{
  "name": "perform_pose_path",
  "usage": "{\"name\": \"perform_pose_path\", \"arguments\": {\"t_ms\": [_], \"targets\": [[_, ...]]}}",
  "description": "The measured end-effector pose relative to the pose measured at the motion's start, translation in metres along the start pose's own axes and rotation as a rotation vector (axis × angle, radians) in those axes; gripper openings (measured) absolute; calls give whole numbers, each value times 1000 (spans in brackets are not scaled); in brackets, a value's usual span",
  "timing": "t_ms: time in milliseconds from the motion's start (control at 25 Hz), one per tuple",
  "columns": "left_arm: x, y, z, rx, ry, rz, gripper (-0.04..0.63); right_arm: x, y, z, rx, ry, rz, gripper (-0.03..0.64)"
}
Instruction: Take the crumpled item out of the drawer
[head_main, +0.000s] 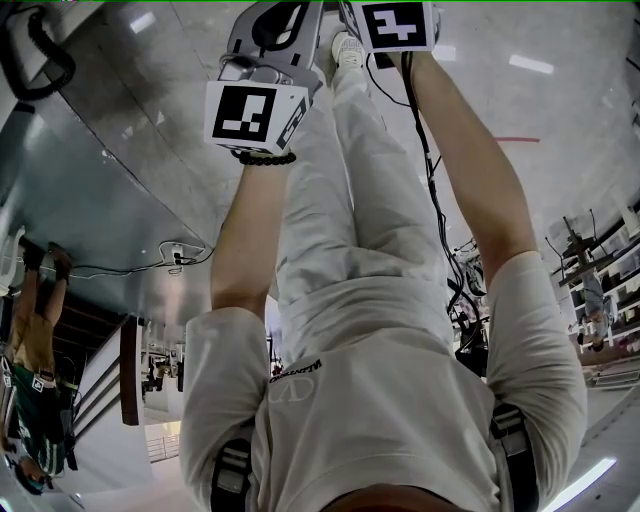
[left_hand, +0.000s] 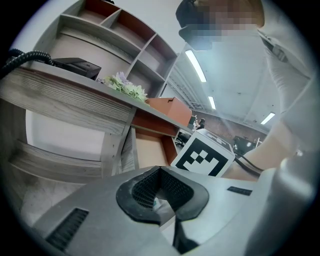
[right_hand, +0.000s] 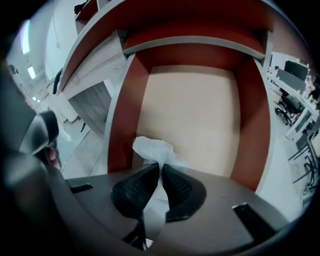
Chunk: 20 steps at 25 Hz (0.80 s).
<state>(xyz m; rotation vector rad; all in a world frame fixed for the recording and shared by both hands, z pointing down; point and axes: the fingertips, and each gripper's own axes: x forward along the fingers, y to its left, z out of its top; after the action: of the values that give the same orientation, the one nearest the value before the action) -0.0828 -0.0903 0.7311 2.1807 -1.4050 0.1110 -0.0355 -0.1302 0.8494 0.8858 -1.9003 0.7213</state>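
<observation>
In the right gripper view a white crumpled item (right_hand: 152, 149) lies at the near left of an open drawer (right_hand: 252, 115) with red-brown walls and a pale floor. My right gripper (right_hand: 161, 167) is shut on the item's near edge, the dark pads pinching the thin white material. My left gripper (left_hand: 160, 170) is held away from the drawer, its pads meeting at the tips with nothing gripped. The head view shows only the grippers' backs: the left marker cube (head_main: 255, 115) and the right marker cube (head_main: 398, 25) at the ends of two bare arms.
A grey wooden desk top (left_hand: 75, 100) stretches across the left gripper view, carrying a black device (left_hand: 75, 66) and artificial flowers (left_hand: 125, 85). Open shelves (left_hand: 125, 30) rise behind it. A red-brown box (left_hand: 170, 107) sits farther along. Office chairs (right_hand: 292, 100) stand to the drawer's right.
</observation>
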Motion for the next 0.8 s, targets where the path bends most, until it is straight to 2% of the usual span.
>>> {"name": "perform_pose_path", "arguments": {"t_ms": [360,800], "targets": [[-13,-1,3,4,-1,3,0,-20,2,2,24,-31,-17,14],[-17,-24,36,15,-15,-2,0,-74,-12,12,42,-82,-33,12]]}}
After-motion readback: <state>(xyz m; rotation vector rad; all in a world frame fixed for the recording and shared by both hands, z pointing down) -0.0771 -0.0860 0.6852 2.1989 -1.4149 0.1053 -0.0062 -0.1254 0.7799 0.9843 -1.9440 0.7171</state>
